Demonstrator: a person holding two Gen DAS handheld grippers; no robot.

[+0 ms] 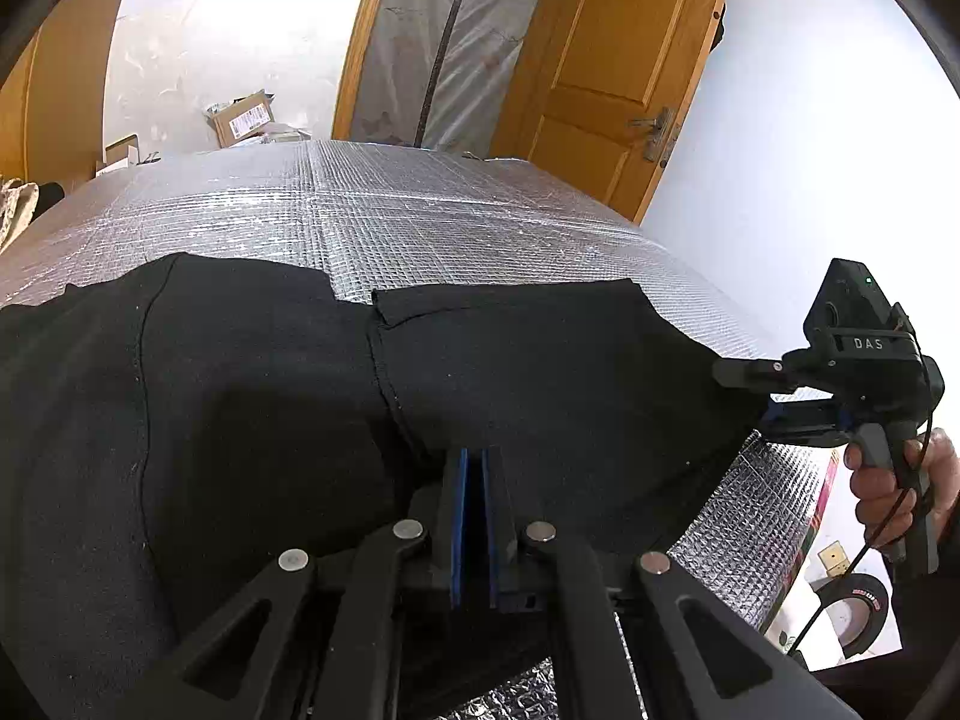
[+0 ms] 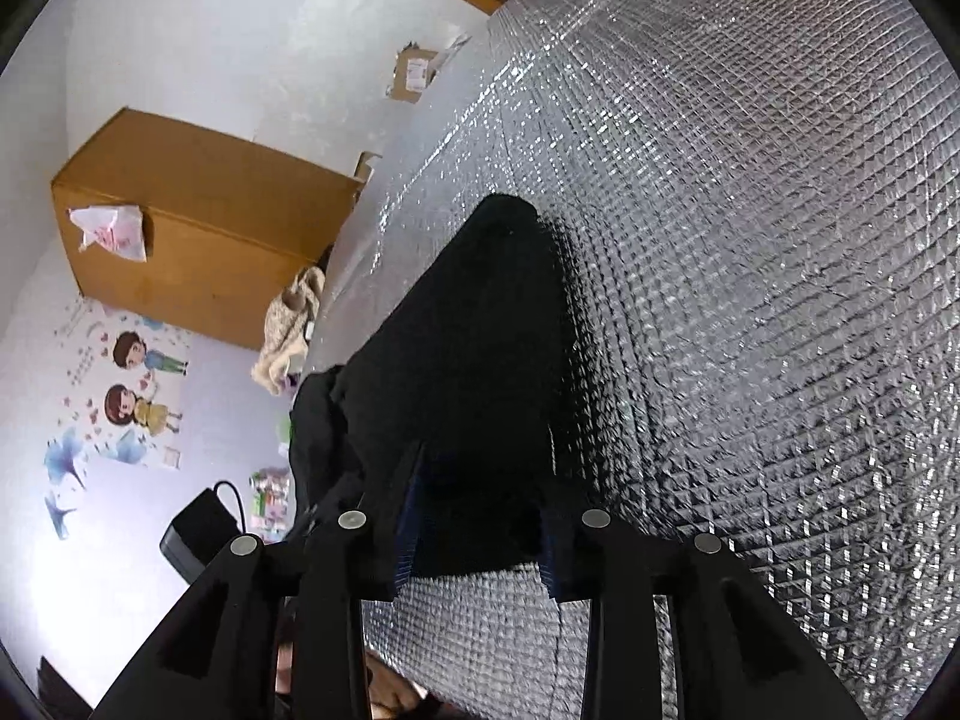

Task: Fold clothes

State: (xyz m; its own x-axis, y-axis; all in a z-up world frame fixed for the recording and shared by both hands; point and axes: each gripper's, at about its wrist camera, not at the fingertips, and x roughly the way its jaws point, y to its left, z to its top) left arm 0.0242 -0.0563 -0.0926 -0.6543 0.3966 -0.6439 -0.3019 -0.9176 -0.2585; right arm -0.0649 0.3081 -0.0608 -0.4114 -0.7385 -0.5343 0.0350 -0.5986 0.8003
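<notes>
Left wrist: left gripper (image 1: 477, 480), jaws nearly closed, is pinching the black garment (image 1: 252, 408) lying on the silver mat (image 1: 360, 204); right gripper (image 1: 774, 399) is meeting its right edge. Right wrist: right gripper (image 2: 480, 516), jaws apart, is straddling a lifted garment (image 2: 480, 324) fold over the mat (image 2: 750, 240).

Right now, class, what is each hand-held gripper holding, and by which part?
The left hand-held gripper pinches the black garment at its near edge. The right hand-held gripper is open around another edge, not clamped.
</notes>
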